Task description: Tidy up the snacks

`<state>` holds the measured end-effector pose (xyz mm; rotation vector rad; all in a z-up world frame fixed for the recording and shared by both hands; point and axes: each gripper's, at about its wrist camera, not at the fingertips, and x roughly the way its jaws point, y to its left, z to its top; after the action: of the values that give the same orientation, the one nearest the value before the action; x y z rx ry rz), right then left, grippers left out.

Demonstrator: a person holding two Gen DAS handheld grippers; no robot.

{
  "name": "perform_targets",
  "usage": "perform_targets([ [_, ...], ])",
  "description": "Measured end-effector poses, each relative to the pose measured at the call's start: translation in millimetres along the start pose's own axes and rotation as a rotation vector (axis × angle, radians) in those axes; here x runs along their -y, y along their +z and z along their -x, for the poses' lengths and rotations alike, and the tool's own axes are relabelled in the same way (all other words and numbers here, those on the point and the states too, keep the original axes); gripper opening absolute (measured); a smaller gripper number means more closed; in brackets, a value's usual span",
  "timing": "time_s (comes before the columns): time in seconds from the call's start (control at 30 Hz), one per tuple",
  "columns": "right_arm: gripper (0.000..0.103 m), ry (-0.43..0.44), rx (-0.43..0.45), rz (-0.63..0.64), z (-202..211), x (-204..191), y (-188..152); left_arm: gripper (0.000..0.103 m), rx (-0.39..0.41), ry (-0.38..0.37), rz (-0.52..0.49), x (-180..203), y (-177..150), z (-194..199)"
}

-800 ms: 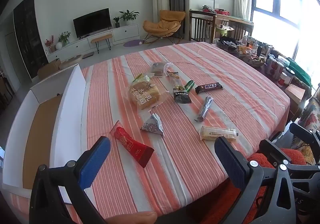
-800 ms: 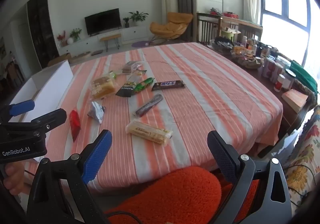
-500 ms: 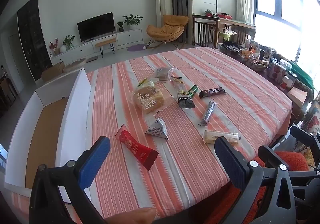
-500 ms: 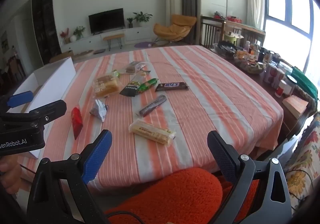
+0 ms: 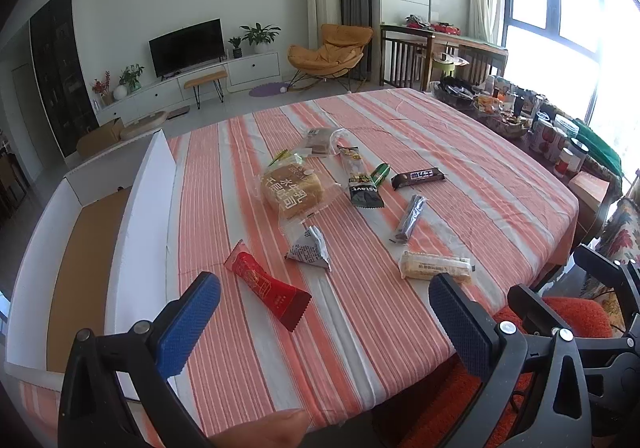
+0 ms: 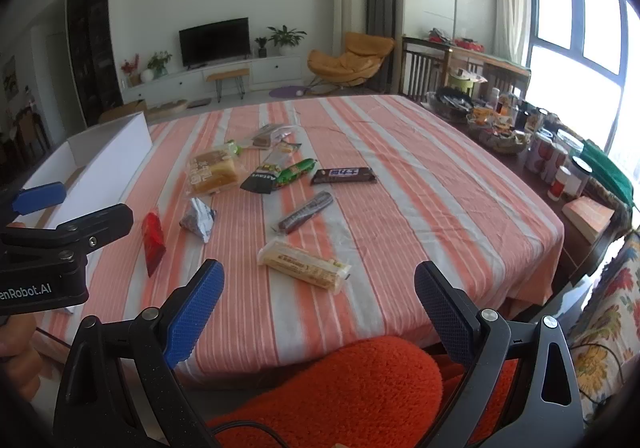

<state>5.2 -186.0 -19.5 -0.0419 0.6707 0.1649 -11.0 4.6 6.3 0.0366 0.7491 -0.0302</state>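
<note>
Snacks scattered on the striped counter (image 5: 460, 152), both grippers released.

The left gripper (image 5: 324, 320) and right gripper (image 6: 318, 306) hovered spread wide above the near edge, grasping nothing. A red packet (image 5: 266, 284), silver pouch (image 5: 308, 250) and bread bag (image 5: 292, 188) lay near an open white box (image 5: 144, 208) at the left; a wafer pack (image 6: 304, 266) and chocolate bar (image 6: 344, 175) lay further right.

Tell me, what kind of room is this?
Most likely a home's open living and dining room: a TV on a low white cabinet, an orange lounge chair, and a big table under a striped cloth, strewn with snacks.
</note>
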Motion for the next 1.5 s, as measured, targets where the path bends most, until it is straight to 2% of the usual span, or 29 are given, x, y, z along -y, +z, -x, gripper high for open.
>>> perform_targets([
  [0.23, 0.098, 0.001, 0.000, 0.001, 0, -1, 0, 0.103, -0.017, -0.036, 0.033, -4, -1, 0],
  [1.5, 0.098, 0.002, -0.005, -0.005, -3, -1, -3, 0.103, -0.039, -0.058, 0.054, -10, -6, -10],
])
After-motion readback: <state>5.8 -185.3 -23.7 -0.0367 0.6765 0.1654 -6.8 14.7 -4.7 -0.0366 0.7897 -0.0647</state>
